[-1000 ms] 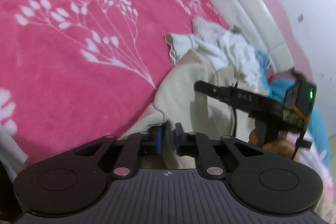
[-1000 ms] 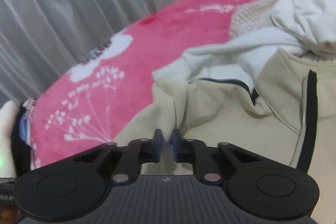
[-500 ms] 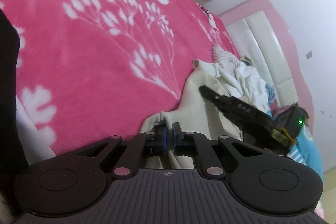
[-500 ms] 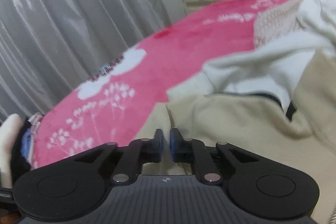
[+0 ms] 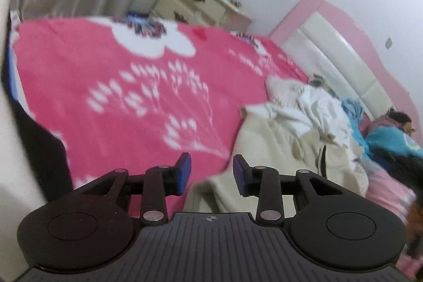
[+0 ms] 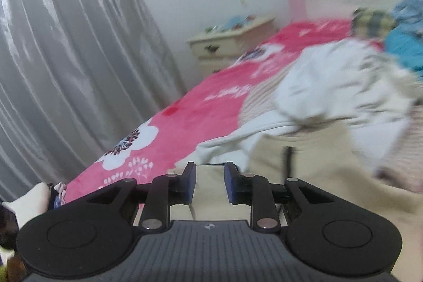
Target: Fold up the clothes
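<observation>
Fingers of left gripper [image 5: 211, 172] and right gripper [image 6: 210, 183] are opening, empty; released jacket [image 5: 267, 149] may slump, spoiling its fold.

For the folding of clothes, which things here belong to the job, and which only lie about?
Belong to the job:
- beige zip-up garment
- crumpled white garment
- left tongs, opening, nothing between
- right tongs, opening, nothing between

Only lying about:
- pink flowered blanket
- cream bedside drawers
- grey curtain

Left hand-held gripper [image 5: 212, 172], right hand-held gripper [image 6: 210, 181]: jaws opening, empty
</observation>
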{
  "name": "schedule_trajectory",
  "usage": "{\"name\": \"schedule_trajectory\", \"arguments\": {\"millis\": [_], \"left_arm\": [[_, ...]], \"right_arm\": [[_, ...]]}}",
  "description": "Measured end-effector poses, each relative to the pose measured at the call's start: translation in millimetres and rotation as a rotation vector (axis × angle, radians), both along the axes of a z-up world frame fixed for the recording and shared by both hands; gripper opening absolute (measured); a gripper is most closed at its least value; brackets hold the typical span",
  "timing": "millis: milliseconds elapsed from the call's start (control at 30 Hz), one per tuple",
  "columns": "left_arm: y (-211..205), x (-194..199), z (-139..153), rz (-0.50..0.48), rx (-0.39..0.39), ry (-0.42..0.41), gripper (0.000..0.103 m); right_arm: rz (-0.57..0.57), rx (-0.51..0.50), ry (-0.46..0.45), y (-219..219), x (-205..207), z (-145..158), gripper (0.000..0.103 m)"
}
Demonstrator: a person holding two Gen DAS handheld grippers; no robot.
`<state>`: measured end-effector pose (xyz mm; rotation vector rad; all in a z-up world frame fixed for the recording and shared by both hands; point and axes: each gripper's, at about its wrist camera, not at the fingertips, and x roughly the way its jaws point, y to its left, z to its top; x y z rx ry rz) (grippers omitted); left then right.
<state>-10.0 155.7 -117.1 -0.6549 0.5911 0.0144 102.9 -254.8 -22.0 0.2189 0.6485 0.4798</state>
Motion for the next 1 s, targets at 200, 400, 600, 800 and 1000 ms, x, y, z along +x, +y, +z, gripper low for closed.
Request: {"name": "schedule_trajectory", "arguments": {"millis": [200,400,600,800,1000], "left_arm": [[-42,5,-1,-0.222,0.091,0.009,0.037],[-82,7,-31,-0.306,0.364,0.056,0.037],[-95,-12,-1,-0.358,0.418,-0.013,0.037],[-144,-52,10,-0.645,0.418,-0.085,0.038],[-187,-73,-25,-0.758,0.655,-0.062,0.04]], "right_arm": [[-0.104,-0.097,0.117,-16,-88,1,0.026],[-0.164,-0.122,0.353,-29,-143,-67,0.023],[-0.315,-0.104,0.411,-50,-163,-82,0.021],[-0.264,-0.242,0.371,-32,-192,-65,0.021],[-0.279,-0.372,0.408,-31,-204,-90,0.021]]}}
